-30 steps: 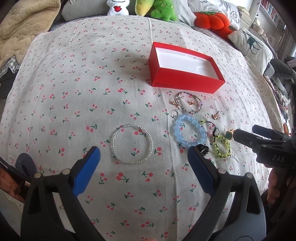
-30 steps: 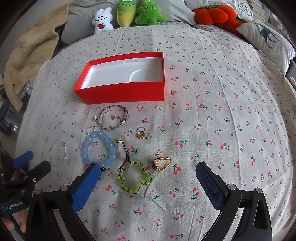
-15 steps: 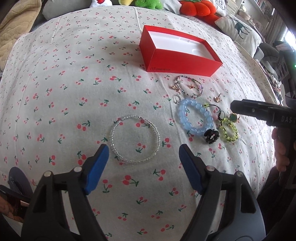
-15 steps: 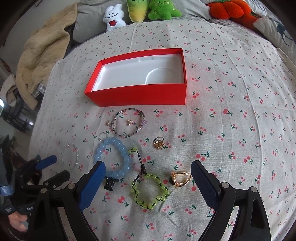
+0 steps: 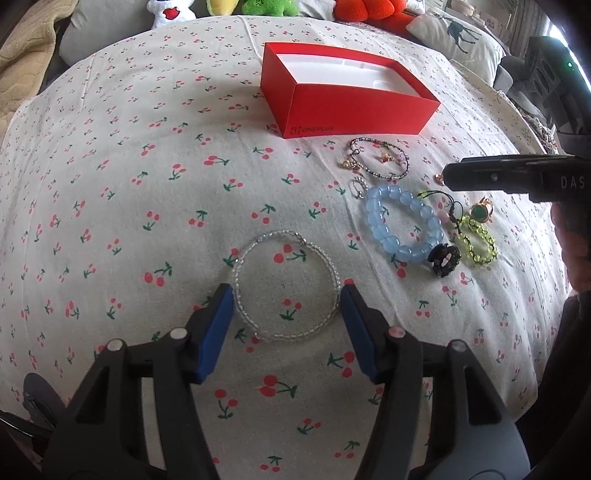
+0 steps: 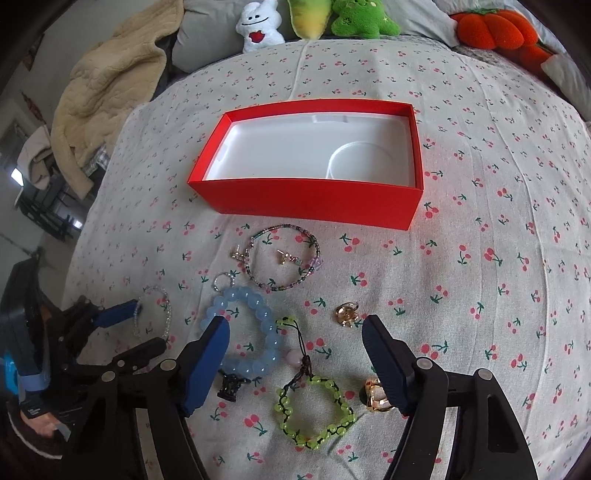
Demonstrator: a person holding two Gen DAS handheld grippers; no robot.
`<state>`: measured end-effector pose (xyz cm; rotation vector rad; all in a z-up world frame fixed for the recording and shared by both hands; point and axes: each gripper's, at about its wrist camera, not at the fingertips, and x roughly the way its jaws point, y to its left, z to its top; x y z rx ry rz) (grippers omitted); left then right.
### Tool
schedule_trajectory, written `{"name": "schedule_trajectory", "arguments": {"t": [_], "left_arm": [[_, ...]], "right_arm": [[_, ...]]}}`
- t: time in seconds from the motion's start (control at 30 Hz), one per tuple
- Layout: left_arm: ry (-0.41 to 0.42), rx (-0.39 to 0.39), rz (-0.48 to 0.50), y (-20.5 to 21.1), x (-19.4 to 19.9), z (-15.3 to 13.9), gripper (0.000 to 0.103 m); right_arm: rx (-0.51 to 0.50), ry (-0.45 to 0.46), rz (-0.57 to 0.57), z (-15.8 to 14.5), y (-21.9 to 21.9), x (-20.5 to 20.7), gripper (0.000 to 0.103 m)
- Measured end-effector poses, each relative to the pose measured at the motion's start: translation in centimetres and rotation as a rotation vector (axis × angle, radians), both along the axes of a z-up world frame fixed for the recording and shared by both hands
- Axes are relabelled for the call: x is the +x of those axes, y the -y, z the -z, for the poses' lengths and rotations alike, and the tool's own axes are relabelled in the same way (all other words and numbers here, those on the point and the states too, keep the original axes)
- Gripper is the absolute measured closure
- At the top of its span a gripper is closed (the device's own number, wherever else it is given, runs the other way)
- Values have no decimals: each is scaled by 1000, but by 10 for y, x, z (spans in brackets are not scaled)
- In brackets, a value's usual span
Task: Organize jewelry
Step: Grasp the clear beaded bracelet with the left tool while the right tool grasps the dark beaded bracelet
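An empty red box (image 5: pixel 354 107) with a white lining (image 6: pixel 314 151) sits on the cherry-print bedspread. My left gripper (image 5: pixel 286 301) is open, its blue fingers straddling a clear bead bracelet (image 5: pixel 258 334) that lies flat. My right gripper (image 6: pixel 295 328) is open, low over a light blue bead bracelet (image 6: pixel 258 314) and a yellow-green bead bracelet (image 6: pixel 314 410). A gold ring (image 6: pixel 375 395) lies by its right finger. A thin multicolour bracelet (image 6: pixel 284 258), small earrings (image 6: pixel 284 256) and another gold ring (image 6: pixel 347 314) lie nearer the box.
Plush toys (image 6: pixel 314 18) and pillows (image 5: pixel 454 33) line the far edge of the bed. A beige blanket (image 6: pixel 107 88) hangs at the left. A black clip (image 6: pixel 231 386) lies beside the blue bracelet. The bedspread (image 5: pixel 147 166) stretches left of the jewelry.
My left gripper has dropped and moved forward until its fingers flank the clear bracelet, and they have narrowed. My right gripper has moved forward and lower over the blue and green bracelets.
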<state>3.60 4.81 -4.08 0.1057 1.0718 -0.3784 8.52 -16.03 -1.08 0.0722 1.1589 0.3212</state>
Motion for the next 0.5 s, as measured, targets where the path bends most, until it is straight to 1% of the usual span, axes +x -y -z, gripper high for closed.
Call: {"name": "schedule_trajectory", "arguments": {"t": [0.03, 0.07, 0.1, 0.13, 0.2, 0.3, 0.37, 0.4, 0.43, 0.47, 0.5], "left_arm": [[2, -1, -8, -1, 1, -1, 47], [4, -5, -16, -1, 3, -2, 54], [3, -5, -29, -3, 4, -3, 69], [-1, -5, -40, -4, 6, -3, 71], [-11, -25, -55, -7, 8, -4, 71], [-19, -32, -73, -9, 8, -5, 71], [-21, -48, -86, -12, 8, -7, 71], [-20, -53, -90, -12, 9, -8, 72], [-20, -54, -94, -13, 10, -9, 72], [-21, -54, -96, -12, 10, -9, 75], [-25, -53, -97, -12, 11, -9, 80]], "right_arm": [[-1, 0, -8, 1, -2, 3, 34], [-2, 1, -16, 1, -2, 5, 36], [0, 1, -19, 1, -3, 8, 36], [3, 0, -20, 2, -5, 11, 36], [10, -5, -16, 3, -8, 17, 36], [8, -12, -21, 6, -15, 28, 37], [2, -23, -22, 9, -17, 36, 47], [11, -32, -17, 10, -17, 40, 56], [19, -39, -8, 11, -16, 45, 60], [25, -41, 2, 11, -15, 49, 62], [29, -40, 11, 10, -13, 52, 67]]}}
